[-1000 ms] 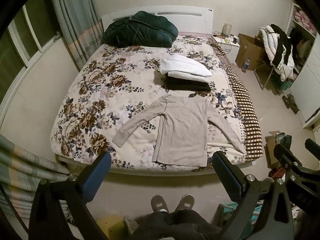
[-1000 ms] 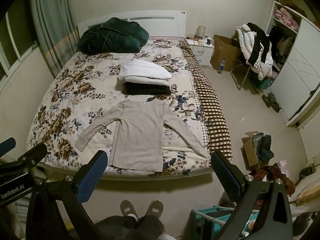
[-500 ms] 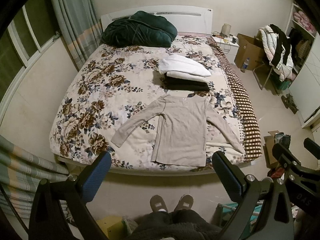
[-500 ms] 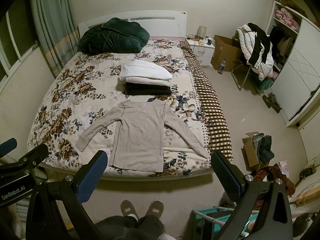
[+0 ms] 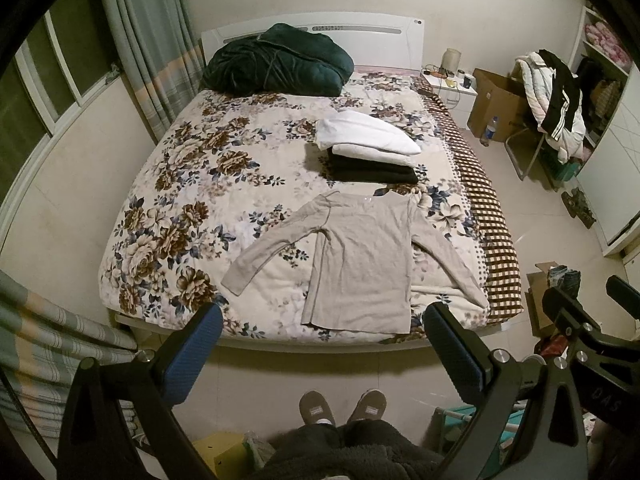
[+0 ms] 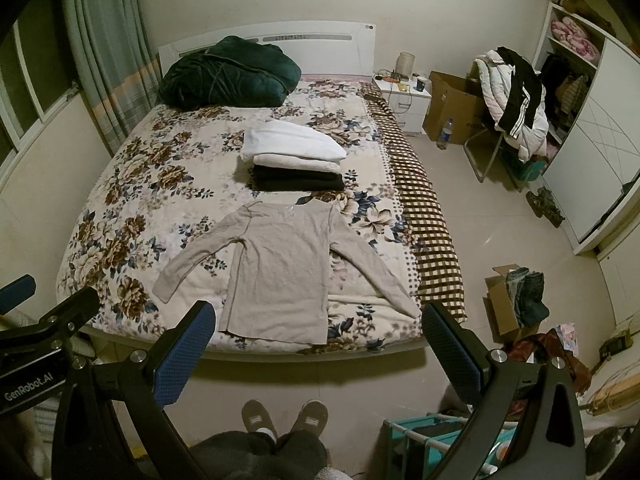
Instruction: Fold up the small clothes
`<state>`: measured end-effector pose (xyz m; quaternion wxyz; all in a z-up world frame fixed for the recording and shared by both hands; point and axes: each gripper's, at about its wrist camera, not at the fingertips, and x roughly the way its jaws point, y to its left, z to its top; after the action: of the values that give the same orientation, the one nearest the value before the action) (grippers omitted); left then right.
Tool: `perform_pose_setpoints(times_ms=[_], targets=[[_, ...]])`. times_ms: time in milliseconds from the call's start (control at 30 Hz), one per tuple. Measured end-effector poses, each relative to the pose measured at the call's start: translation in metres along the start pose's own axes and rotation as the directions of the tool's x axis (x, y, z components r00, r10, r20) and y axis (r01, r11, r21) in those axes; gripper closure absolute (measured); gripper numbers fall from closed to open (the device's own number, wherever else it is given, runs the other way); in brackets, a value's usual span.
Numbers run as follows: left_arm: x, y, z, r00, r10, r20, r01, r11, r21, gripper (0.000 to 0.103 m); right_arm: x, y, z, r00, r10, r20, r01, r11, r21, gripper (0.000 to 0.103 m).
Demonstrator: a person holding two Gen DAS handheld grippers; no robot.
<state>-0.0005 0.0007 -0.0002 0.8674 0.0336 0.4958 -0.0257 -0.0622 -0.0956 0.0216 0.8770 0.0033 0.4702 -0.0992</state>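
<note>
A beige long-sleeved top (image 5: 362, 258) lies flat on the flowered bed (image 5: 192, 200), sleeves spread, hem at the near edge; it also shows in the right wrist view (image 6: 282, 268). Behind it stands a stack of folded clothes (image 5: 366, 152), white on black, seen too in the right wrist view (image 6: 294, 160). My left gripper (image 5: 322, 354) is open and empty, held high in front of the bed's foot. My right gripper (image 6: 318, 354) is open and empty beside it.
A dark green duvet (image 5: 280, 60) lies at the headboard. A checked blanket (image 5: 486, 216) hangs along the bed's right side. On the floor to the right are a cardboard box (image 6: 510, 304), a chair piled with clothes (image 6: 514, 96) and a teal rack (image 6: 432, 448). My slippered feet (image 5: 342, 406) stand below.
Both grippers have drifted slightly; the view of the bed has shifted a little. The top and the stack have not moved.
</note>
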Motion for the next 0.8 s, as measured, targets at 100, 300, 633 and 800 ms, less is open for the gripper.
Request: perform_pose_setpoints(times_ms=[100, 300, 633, 800], targets=[[-0.0002, 0.0001, 0.0, 1.0, -0.001, -0.001, 0.001, 1.0, -0.002, 0.0, -0.0001, 0.0, 0.0, 1.0, -0.001, 0.0, 0.001, 1.0, 0.001, 0.0], [0.0, 0.0, -0.0001, 1.0, 0.0, 0.001, 0.0, 1.0, 0.001, 0.0, -0.0006, -0.0001, -0.0003, 1.0, 0.001, 0.001, -0.001, 1.0, 0.001, 0.0], [-0.0002, 0.0001, -0.0003, 1.0, -0.001, 0.003, 0.001, 1.0, 0.0, 0.0, -0.004, 0.0005, 0.0003, 1.0, 0.0, 0.003, 0.0, 1.0, 0.0, 0.0], [-0.0002, 0.0002, -0.0003, 1.0, -0.001, 0.002, 0.001, 1.0, 0.0, 0.0, -0.0048, 0.0009, 0.0, 1.0, 0.001, 0.002, -0.001, 1.0, 0.0, 0.0]])
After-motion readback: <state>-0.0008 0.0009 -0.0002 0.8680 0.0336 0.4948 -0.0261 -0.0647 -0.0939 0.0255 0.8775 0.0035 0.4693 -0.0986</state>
